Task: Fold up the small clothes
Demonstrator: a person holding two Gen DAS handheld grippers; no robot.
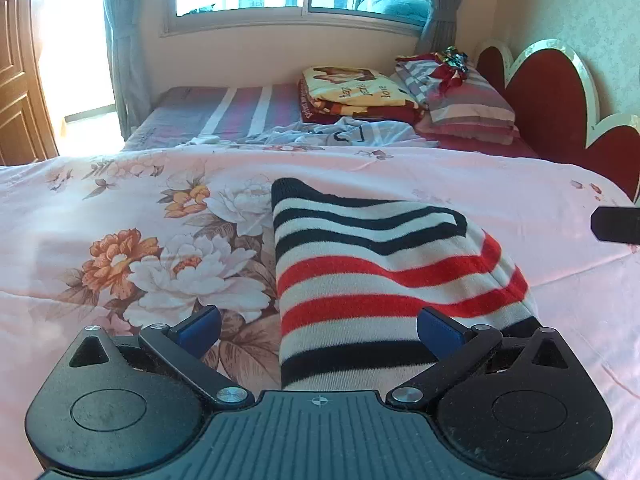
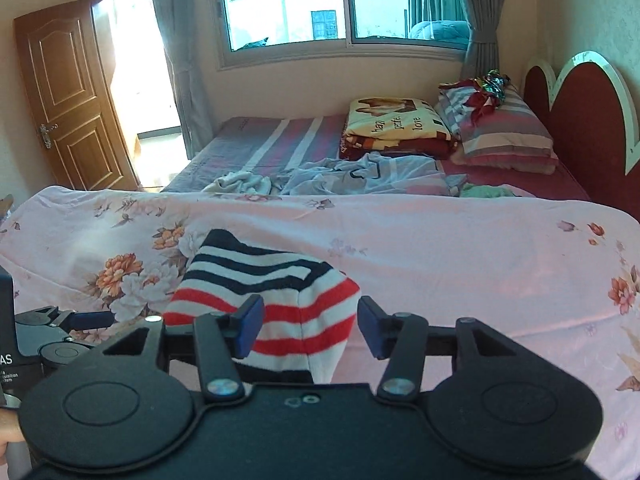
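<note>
A home bedroom. A bed (image 2: 256,140) with a striped sheet stands below a sliding window (image 2: 344,4) hung with grey curtains (image 2: 176,60); a red scalloped headboard (image 2: 584,120) backs a striped pillow (image 2: 508,136) and a folded printed blanket (image 2: 394,128). A pink floral bedspread (image 2: 440,240) covers the near surface. A panelled wooden door (image 2: 68,96) stands open at left.

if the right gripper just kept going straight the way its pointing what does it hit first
Most likely the striped garment: it lies folded on the pink floral sheet, between and just ahead of the right gripper and its open fingers. Depth is unclear, so the gap to it can't be judged.
</note>
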